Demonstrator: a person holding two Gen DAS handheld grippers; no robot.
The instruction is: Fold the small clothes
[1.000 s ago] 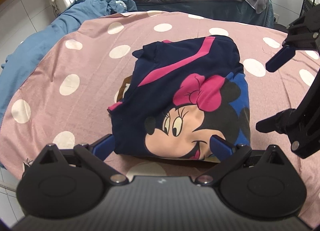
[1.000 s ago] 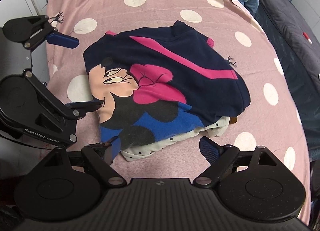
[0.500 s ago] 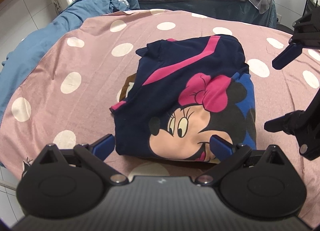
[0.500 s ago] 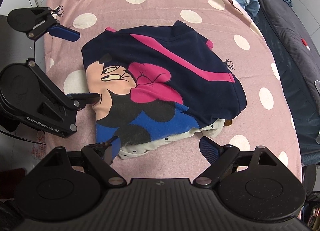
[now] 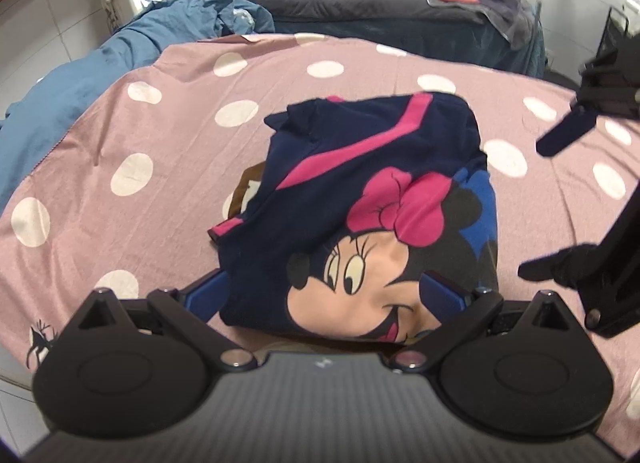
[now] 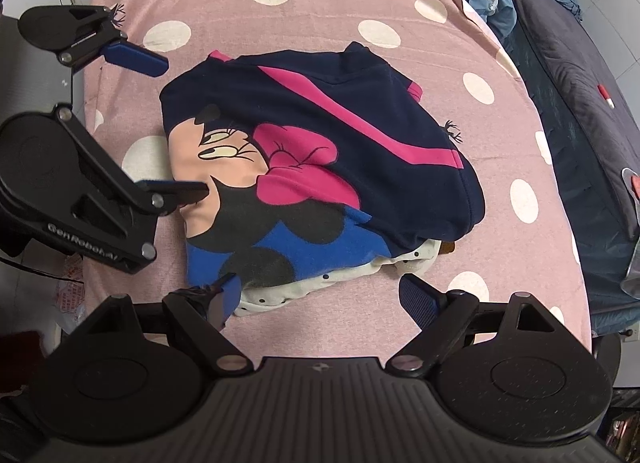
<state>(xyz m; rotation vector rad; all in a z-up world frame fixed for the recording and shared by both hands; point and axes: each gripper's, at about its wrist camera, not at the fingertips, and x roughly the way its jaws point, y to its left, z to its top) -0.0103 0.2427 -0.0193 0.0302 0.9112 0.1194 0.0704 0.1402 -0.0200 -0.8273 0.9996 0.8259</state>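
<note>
Left wrist view: the folded navy cartoon-mouse sweatshirt (image 5: 360, 223) lies mid-way on the pink polka-dot blanket (image 5: 140, 123), its long axis running away from the left gripper (image 5: 324, 295), whose spread fingers straddle its near edge. The right gripper (image 6: 320, 299), also open and empty, sits beside its side edge.

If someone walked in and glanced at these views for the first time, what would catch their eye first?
Most likely the folded navy top with the big cartoon mouse face and pink bow, lying mid-bed on the pink polka-dot sheet. Next, the two open grippers around it: the left gripper at its face end, the right gripper near the white dotted garment peeking out beneath.
</note>
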